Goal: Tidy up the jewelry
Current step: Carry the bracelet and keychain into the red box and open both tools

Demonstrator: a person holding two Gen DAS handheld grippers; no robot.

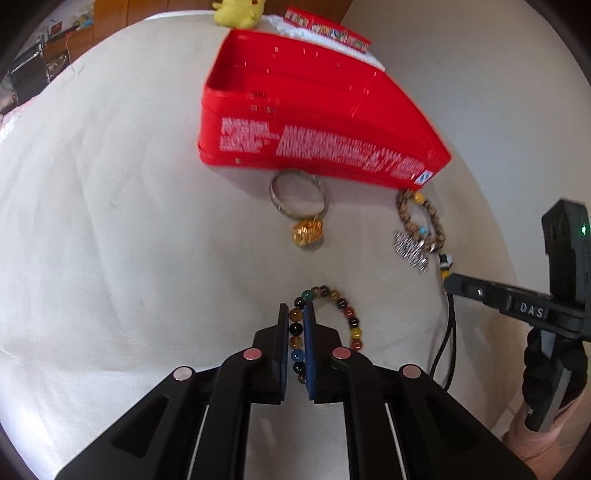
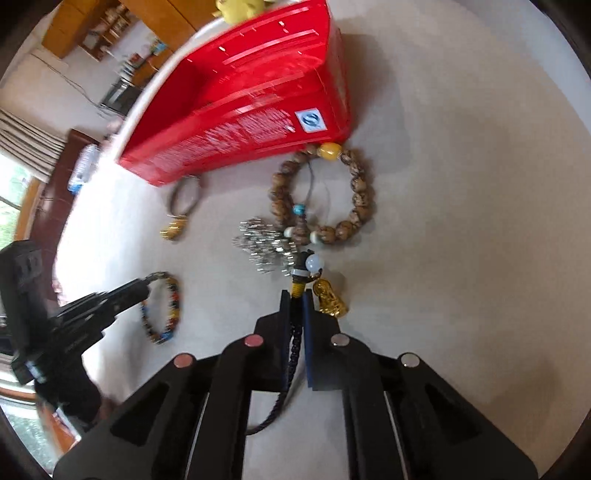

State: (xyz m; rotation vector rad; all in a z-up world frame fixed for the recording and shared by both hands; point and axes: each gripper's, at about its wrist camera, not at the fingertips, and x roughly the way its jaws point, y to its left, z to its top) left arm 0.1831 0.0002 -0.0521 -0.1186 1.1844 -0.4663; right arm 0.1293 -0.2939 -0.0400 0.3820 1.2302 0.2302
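Note:
An open red tin box (image 1: 314, 107) lies on the cream tablecloth; it also shows in the right wrist view (image 2: 240, 96). My left gripper (image 1: 296, 314) is shut on a multicoloured bead bracelet (image 1: 347, 314) lying on the cloth. My right gripper (image 2: 295, 299) is shut on the dark braided cord (image 2: 293, 347) of a pendant with a white bead and a gold figure (image 2: 330, 297). A brown bead bracelet (image 2: 354, 192), a silver clip (image 2: 262, 245) and a silver bangle with a gold charm (image 1: 299, 199) lie in front of the box.
A yellow plush toy (image 1: 238, 13) and the box's red lid (image 1: 327, 27) sit behind the box. The right gripper's body (image 1: 532, 306) shows at the right of the left wrist view. Furniture and a window (image 2: 14, 192) stand beyond the round table's edge.

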